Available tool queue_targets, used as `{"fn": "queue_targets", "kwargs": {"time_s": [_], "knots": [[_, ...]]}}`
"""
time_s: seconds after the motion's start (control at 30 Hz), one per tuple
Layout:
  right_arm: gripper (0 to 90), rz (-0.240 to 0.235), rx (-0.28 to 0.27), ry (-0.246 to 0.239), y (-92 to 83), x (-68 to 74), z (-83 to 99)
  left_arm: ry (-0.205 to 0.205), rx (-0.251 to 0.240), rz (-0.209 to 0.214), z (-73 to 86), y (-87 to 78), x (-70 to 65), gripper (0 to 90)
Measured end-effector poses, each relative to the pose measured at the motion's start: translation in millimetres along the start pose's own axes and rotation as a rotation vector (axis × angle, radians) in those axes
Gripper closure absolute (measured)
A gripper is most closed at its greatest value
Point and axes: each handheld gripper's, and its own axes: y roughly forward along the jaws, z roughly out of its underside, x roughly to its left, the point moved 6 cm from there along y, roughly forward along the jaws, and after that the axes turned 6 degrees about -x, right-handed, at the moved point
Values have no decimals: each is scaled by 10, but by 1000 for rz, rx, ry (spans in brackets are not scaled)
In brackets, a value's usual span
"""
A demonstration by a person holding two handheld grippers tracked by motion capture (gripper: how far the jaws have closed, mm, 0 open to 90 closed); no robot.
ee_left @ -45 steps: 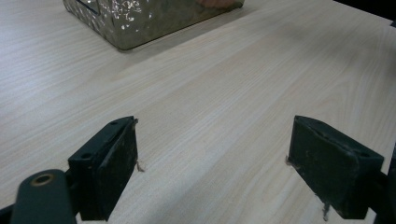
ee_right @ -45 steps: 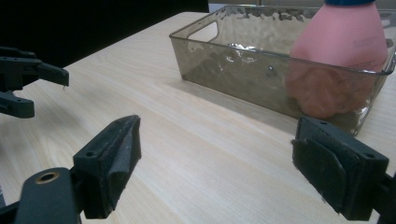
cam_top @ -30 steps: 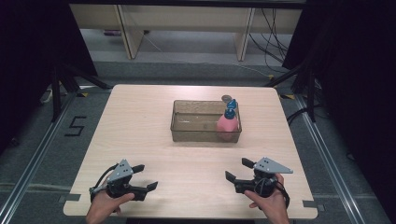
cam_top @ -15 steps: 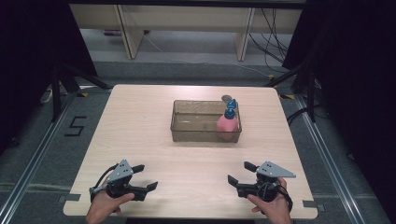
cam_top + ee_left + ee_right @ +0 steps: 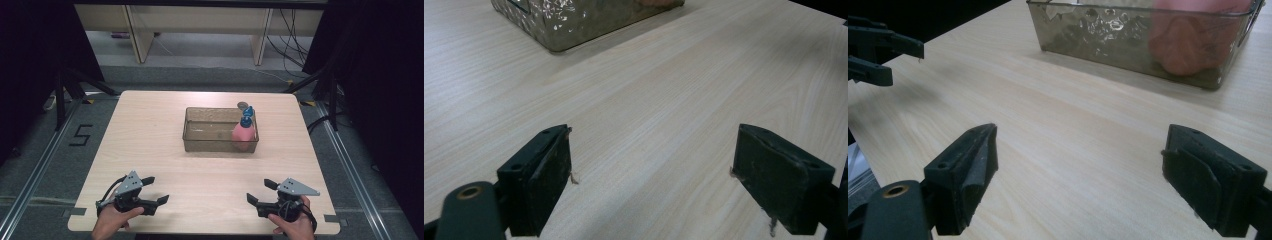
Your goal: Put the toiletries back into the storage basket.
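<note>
Retreating slightly, right hand-held gripper (image 5: 260,191) hovers over smooth pale woodgrain table (image 5: 160,130).

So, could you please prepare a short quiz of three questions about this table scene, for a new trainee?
1. True or false: the pink bottle stands at the right end of the clear tray.
2. Multiple choice: what does the left gripper hold? A) the bottle B) the tray C) nothing
3. Fill in: the bottle's cap is coloured ____.

Key:
1. True; it is inside the tray, upright, against the right wall.
2. C; its jaws stand open over bare table, as do those of the right gripper.
3. Blue.
</note>
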Motion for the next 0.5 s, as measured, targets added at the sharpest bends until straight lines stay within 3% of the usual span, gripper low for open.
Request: {"fn": "queue_targets", "kwargs": {"time_s": [0.13,0.23,0.33,0.4,0.5], "knots": [[158,3,10,-34,-17,-27,50,0,3,-2,-1,-4,0,152],[158,2,41,9,-41,11,75,-2,2,-2,-1,-6,1,152],[158,-5,26,-38,-52,-13,74,3,3,1,2,-1,0,152],[158,-14,45,1,-73,23,106,4,2,1,2,-1,0,153],[158,-15,31,-19,-73,9,113,7,7,-1,4,-6,6,152]]}}
